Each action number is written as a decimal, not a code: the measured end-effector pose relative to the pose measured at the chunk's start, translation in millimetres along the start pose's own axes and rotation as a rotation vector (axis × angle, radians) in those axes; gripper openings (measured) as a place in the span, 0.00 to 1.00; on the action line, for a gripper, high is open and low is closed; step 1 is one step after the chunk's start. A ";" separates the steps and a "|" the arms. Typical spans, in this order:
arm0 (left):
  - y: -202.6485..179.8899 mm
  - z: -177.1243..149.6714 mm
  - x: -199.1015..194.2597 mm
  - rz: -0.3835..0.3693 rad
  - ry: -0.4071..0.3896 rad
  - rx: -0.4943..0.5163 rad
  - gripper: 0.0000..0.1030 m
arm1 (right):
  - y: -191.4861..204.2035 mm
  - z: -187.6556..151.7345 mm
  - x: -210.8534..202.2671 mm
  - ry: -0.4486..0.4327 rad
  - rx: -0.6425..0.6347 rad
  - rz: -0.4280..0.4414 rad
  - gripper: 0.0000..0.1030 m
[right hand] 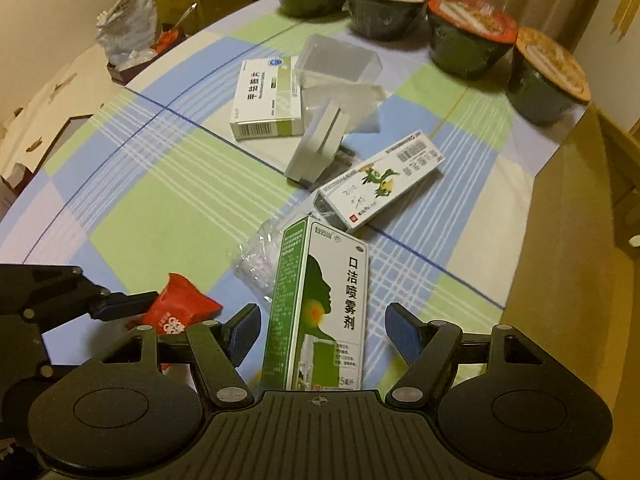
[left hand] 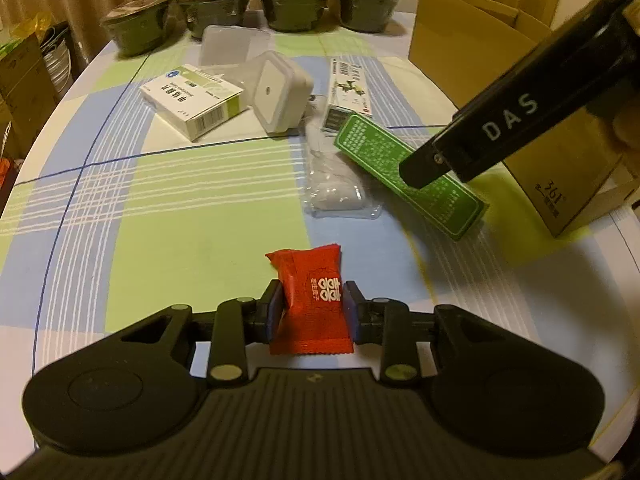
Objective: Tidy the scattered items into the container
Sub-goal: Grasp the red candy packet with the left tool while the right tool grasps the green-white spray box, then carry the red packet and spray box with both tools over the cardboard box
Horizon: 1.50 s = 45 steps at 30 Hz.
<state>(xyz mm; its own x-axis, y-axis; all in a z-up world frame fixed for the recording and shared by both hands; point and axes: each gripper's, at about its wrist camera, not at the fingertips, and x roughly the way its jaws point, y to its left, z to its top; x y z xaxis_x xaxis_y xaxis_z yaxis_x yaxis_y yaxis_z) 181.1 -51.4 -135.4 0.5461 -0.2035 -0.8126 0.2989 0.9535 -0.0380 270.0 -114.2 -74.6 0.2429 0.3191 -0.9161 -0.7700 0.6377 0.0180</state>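
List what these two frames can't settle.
- Cardboard box interior: left wrist view sees only outer walls and flaps; right wrist view cuts it at the edge.
- Clear packet contents: blurred in both.
- Green spray box bottom end: hidden behind the right gripper body.

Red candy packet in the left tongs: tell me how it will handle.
The red candy packet is thin crinkled wrap, so it probably flexes and weighs little. The left tongs pinch its middle; the loose crimped ends may flop. The glossy film could slip.

Both wrist views low over table [left hand: 192, 216], facing bowls [right hand: 384, 4], sharing scattered boxes [left hand: 192, 100]
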 end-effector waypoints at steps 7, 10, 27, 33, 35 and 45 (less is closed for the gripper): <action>1.3 -2.8 0.7 -0.004 -0.017 -0.001 0.28 | -16.7 0.8 17.8 0.040 0.071 0.042 0.73; 1.9 -3.8 2.2 -0.006 -0.012 -0.013 0.31 | -22.7 -0.5 22.4 0.053 0.108 0.063 0.73; -2.0 -5.2 3.0 0.001 -0.007 0.031 0.31 | 1.0 -35.4 7.5 0.077 0.067 0.012 0.58; -4.9 -4.7 4.8 0.029 -0.007 0.062 0.40 | 2.8 -41.3 9.1 0.053 0.056 0.009 0.58; -4.4 -4.3 5.4 0.031 -0.006 0.063 0.42 | 3.9 -41.2 10.6 0.048 0.042 -0.005 0.58; -2.9 -4.5 3.2 0.027 -0.018 0.047 0.26 | 3.0 -50.8 15.8 0.054 0.033 -0.029 0.56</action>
<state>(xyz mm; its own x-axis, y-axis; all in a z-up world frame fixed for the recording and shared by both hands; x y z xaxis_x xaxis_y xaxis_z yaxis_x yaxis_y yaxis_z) 178.5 -53.8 -140.5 0.5686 -0.1823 -0.8022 0.3203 0.9473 0.0118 241.5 -142.8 -109.4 0.2319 0.2622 -0.9367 -0.7432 0.6690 0.0033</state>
